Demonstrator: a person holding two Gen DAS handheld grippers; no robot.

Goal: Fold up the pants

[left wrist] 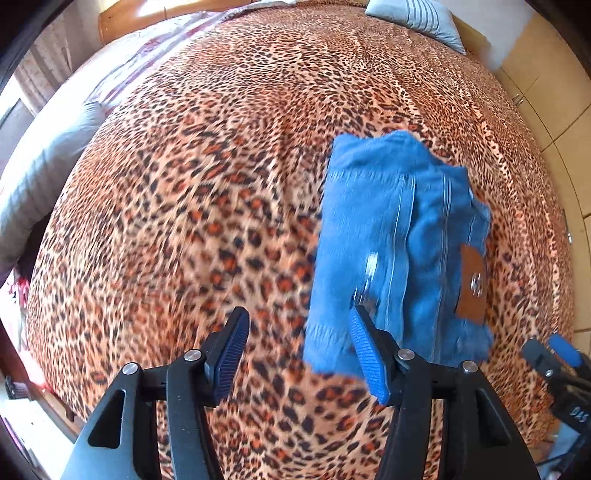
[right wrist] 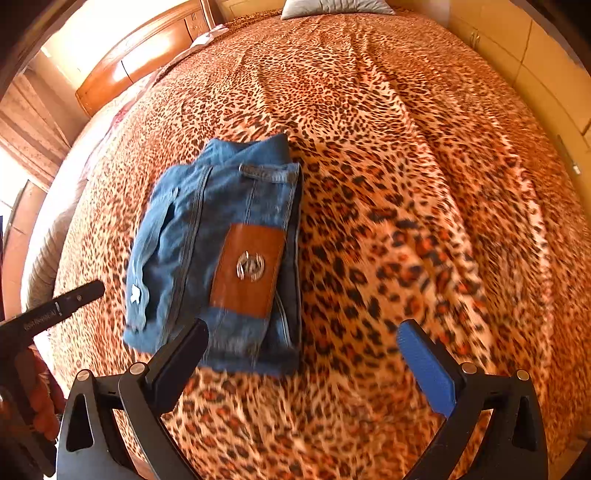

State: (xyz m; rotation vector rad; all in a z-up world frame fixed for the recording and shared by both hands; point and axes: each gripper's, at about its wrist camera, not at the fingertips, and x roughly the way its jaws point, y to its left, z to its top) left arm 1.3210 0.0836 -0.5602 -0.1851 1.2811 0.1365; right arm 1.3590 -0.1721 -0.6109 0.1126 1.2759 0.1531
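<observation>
Right wrist view: the pants (right wrist: 218,254), blue denim, are lying folded into a compact, roughly rectangular bundle on the leopard-print bedspread (right wrist: 424,184), left of centre in this frame. A brown leather patch (right wrist: 248,271) carrying a round metal emblem (right wrist: 250,266) is facing upward on the top layer, and a belt loop (right wrist: 267,172) is showing near the far edge of the bundle. The right gripper (right wrist: 301,349) is hovering above the near edge of the bundle with its jaws standing wide apart; nothing is lying between them, and the dark left finger is overlapping the denim only in the line of sight. One black finger of the left gripper (right wrist: 79,297) is reaching in from the left edge, apart from the cloth.

Left wrist view: the same pants (left wrist: 399,251) are appearing right of centre, the patch (left wrist: 472,284) lying toward their right side. The left gripper (left wrist: 299,347) is hanging over the bedspread (left wrist: 184,184) beside the bundle's near left corner, jaws parted and gripping nothing. The right gripper (left wrist: 561,350) is showing at the lower right edge.

Surroundings: a grey striped pillow (left wrist: 417,18) is resting at the far end of the bed, a wooden headboard (right wrist: 140,62) is standing at the upper left, and pale cabinet doors (right wrist: 535,62) are lining the right side.
</observation>
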